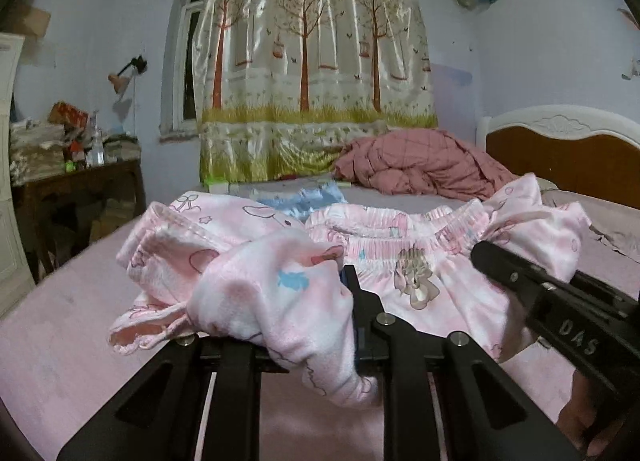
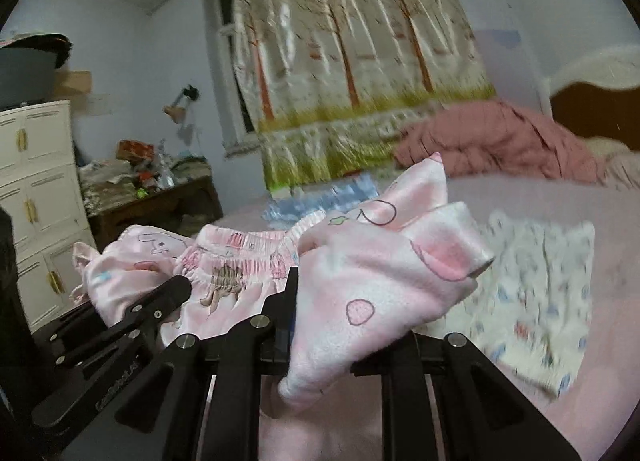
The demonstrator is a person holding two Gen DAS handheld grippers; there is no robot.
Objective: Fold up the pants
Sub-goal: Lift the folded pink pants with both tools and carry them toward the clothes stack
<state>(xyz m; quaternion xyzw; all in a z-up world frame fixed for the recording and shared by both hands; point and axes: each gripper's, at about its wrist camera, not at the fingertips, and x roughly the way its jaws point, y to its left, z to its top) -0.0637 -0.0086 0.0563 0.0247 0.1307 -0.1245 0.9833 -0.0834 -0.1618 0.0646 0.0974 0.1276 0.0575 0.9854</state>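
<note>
While both claws, left claw [image 1: 320,301] and right claw [image 2: 320,301], clamp the pink pajama pants [image 1: 420,281], we keep the hems level and lower them evenly onto the bed [image 1: 60,341].

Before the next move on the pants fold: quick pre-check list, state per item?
1. Left gripper has cloth: ok, pink pyjama pants bunched between its fingers.
2. Right gripper has cloth: ok, fabric bunched between its fingers and draped over them.
3. Elastic waistband spans between the two grippers: ok, visible and gathered, not taut.
4. Leg cuffs lying flat: not ok, cuff hangs crumpled at the left.
5. Landing area on pink bedsheet: cannot tell; a white printed cloth lies to the right.
6. Right wrist view sharp: not ok, it is blurred.
</note>
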